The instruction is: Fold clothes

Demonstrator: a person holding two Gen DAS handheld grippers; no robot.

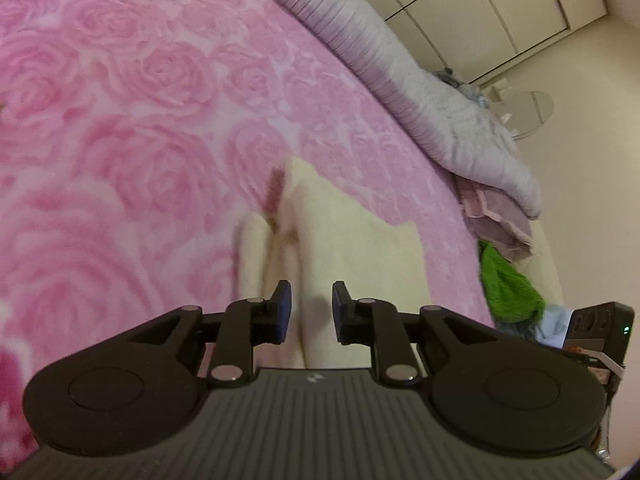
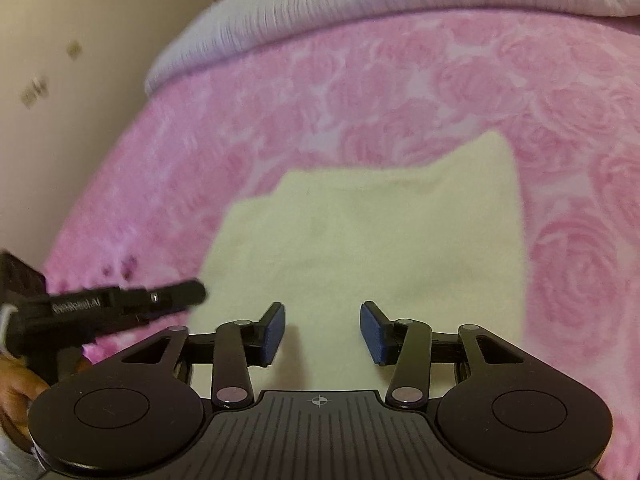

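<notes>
A pale cream garment (image 2: 360, 236) lies flat on the pink rose-patterned blanket (image 2: 360, 92). In the left wrist view the same cream garment (image 1: 352, 232) shows a blurred fold with a brownish strip along its left side. My left gripper (image 1: 311, 312) hovers over the garment's near part, open, with nothing between its blue pads. My right gripper (image 2: 322, 334) is open above the cream cloth, nothing held. The left gripper's black body (image 2: 100, 308) shows at the left of the right wrist view, held by a hand (image 2: 16, 396).
A grey ribbed quilt (image 1: 400, 80) is bunched along the blanket's far edge. Beside it lie mauve cloth (image 1: 496, 224), a green garment (image 1: 508, 284) and a pale blue item (image 1: 552, 324). Cream walls and cupboard doors (image 1: 480, 8) stand behind.
</notes>
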